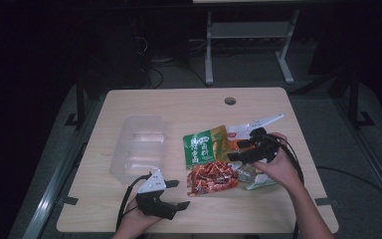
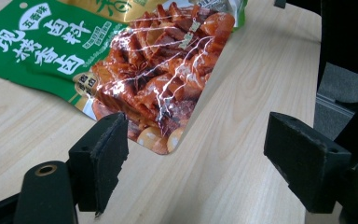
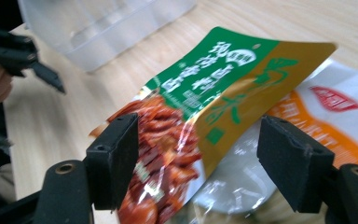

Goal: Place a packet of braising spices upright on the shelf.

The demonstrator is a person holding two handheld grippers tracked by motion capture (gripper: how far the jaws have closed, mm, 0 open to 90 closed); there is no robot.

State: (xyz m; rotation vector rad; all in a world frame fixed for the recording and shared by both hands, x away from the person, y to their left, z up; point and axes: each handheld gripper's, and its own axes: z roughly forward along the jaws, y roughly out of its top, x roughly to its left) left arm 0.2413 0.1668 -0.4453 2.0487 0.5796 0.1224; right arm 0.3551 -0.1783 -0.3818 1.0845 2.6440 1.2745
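A pale wooden counter (image 1: 129, 209) stands in a dark room. Both the left tongs (image 1: 175, 195) and right tongs (image 1: 235, 149) gape empty beside the green snack bag (image 1: 206, 149).

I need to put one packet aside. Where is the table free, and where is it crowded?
Free: the table's far strip behind the clear plastic bin, and the near edge right of the left gripper. Crowded: middle-right, where the green snack packet overlaps others beside the right gripper.

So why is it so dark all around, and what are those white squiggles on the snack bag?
High view: light falls on the table, the room behind stays dark. Left gripper view: the squiggles are glare on the snack bag. Right gripper view: slightly blurry.
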